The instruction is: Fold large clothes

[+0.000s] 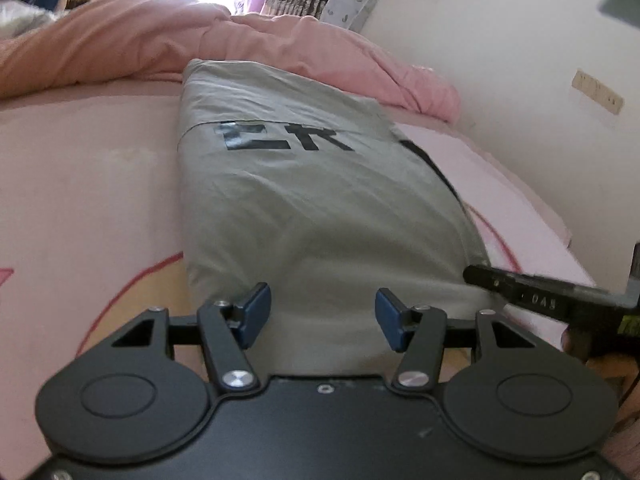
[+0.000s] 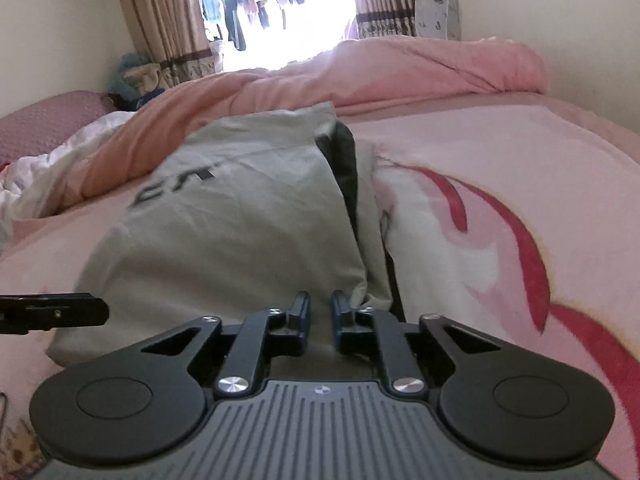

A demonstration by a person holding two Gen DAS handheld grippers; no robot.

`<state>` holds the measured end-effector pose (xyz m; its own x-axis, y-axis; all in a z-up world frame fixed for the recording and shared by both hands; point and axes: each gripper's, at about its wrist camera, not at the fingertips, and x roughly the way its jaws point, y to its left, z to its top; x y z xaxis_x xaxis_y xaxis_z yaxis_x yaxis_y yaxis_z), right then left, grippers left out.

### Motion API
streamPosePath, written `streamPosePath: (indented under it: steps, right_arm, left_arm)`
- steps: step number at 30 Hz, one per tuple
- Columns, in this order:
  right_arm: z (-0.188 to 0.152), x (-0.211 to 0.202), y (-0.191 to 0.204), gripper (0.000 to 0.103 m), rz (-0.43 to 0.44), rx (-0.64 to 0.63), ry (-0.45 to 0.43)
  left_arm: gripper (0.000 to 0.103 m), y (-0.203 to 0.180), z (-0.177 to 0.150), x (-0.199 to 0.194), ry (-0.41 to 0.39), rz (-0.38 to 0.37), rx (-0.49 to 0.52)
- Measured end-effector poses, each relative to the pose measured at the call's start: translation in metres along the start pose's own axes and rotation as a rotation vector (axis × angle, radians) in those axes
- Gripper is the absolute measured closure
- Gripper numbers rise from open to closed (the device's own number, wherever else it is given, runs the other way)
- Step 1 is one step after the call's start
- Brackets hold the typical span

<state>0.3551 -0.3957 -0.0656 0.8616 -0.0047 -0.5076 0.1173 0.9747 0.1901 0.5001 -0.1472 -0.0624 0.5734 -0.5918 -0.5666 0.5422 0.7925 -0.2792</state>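
A grey cotton garment with black block lettering (image 1: 304, 200), folded into a long narrow strip, lies on the pink bed sheet with red curved markings (image 1: 88, 200), running from the near edge at 6 o'clock away toward 12 o'clock. In the left wrist view the left gripper (image 1: 323, 316) hangs over the strip's near end, its blue-padded fingers (image 1: 256, 314) spread wide apart with grey cloth showing between them; whether the pads touch the fabric cannot be told. At 3 o'clock of that view the right gripper (image 1: 520, 292) reaches in to the strip's right-hand near corner.

In the right wrist view the right gripper (image 2: 321, 316) has its fingers (image 2: 300, 316) drawn close, a narrow gap left between them, right at the near corner of the garment (image 2: 240, 232) where a dark lining edge shows. Whether cloth is pinched there cannot be told. The left gripper (image 2: 52, 312) enters at 9 o'clock, over the cloth's near left part.

A rumpled pink quilt (image 2: 400, 72) lies piled beyond the garment's far end at 12 o'clock, and striped brown curtains (image 2: 160, 20) frame a bright window behind it.
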Motion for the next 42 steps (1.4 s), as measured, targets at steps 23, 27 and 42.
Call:
streamPosePath:
  steps: [23, 27, 42]
  right_arm:
    - [-0.016, -0.021, 0.012, 0.075, -0.056, 0.0, 0.002]
    - [-0.013, -0.023, 0.013, 0.074, -0.049, -0.003, 0.013]
    - [0.038, 0.031, -0.118, 0.026, 0.427, 0.436, 0.046]
  left_arm:
    - [0.045, -0.021, -0.028, -0.015, 0.005, 0.021, 0.027]
    - [0.044, -0.023, -0.022, -0.015, 0.02, 0.027, 0.044]
    - [0.011, 0.121, 0.037, 0.006, 0.07, -0.172, -0.437]
